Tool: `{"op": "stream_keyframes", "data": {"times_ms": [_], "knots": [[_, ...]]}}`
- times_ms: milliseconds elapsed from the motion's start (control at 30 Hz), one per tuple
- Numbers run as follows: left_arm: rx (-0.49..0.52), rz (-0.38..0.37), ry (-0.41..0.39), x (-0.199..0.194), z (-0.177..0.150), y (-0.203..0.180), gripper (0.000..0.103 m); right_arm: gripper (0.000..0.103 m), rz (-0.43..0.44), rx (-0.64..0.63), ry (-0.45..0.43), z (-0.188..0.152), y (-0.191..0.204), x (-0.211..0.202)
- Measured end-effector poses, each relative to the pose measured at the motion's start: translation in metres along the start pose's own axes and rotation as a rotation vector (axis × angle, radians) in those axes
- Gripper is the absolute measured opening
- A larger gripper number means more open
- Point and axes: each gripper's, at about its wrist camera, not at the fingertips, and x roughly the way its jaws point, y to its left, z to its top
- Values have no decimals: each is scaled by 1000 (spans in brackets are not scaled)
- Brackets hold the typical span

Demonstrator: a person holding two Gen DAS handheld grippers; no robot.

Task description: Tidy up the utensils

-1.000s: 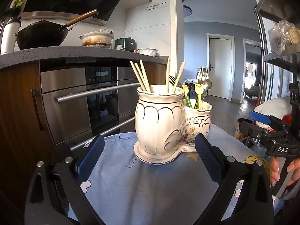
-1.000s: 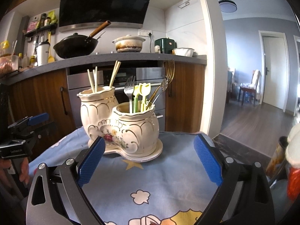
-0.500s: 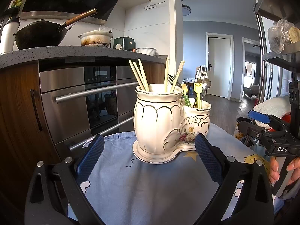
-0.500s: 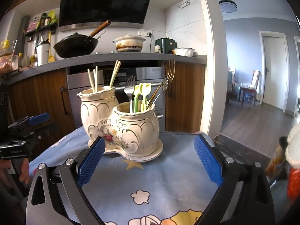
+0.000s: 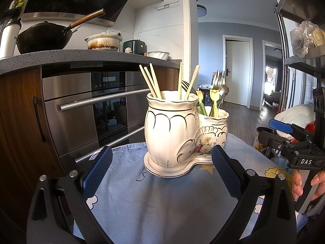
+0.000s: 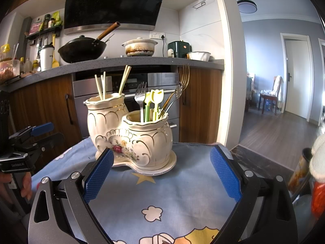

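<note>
A cream ceramic double utensil holder (image 5: pixel 178 130) with gold trim stands on a table with a blue cartoon cloth (image 5: pixel 162 203). Its taller jar holds several chopsticks (image 5: pixel 151 81); the lower jar (image 6: pixel 149 142) holds forks (image 6: pixel 140 95), yellow-green plastic picks (image 6: pixel 155 101) and a gold fork (image 6: pixel 184 75). My left gripper (image 5: pixel 161 174) is open and empty, just in front of the holder. My right gripper (image 6: pixel 161 174) is open and empty, facing the holder from the other side. Each gripper also shows at the edge of the other's view (image 5: pixel 292 142) (image 6: pixel 30 138).
Behind the table is a kitchen counter (image 6: pixel 121 63) with a wok (image 6: pixel 81 48), a pot (image 6: pixel 140 46) and an oven (image 5: pixel 91 109) below. A metal shelf rack (image 5: pixel 300 40) stands at the right. A doorway and hall (image 6: pixel 294 77) open beyond.
The left wrist view has shifted very slightly; the holder sits a little lower and further left in it. Both grippers stay open and empty.
</note>
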Motion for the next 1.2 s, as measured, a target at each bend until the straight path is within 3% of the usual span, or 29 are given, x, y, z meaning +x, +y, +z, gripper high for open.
{"op": "stream_keyframes", "data": {"times_ms": [1200], "knots": [[16,15,19,5,-1,-2,98,96,0,2,2,0,0,0]]}}
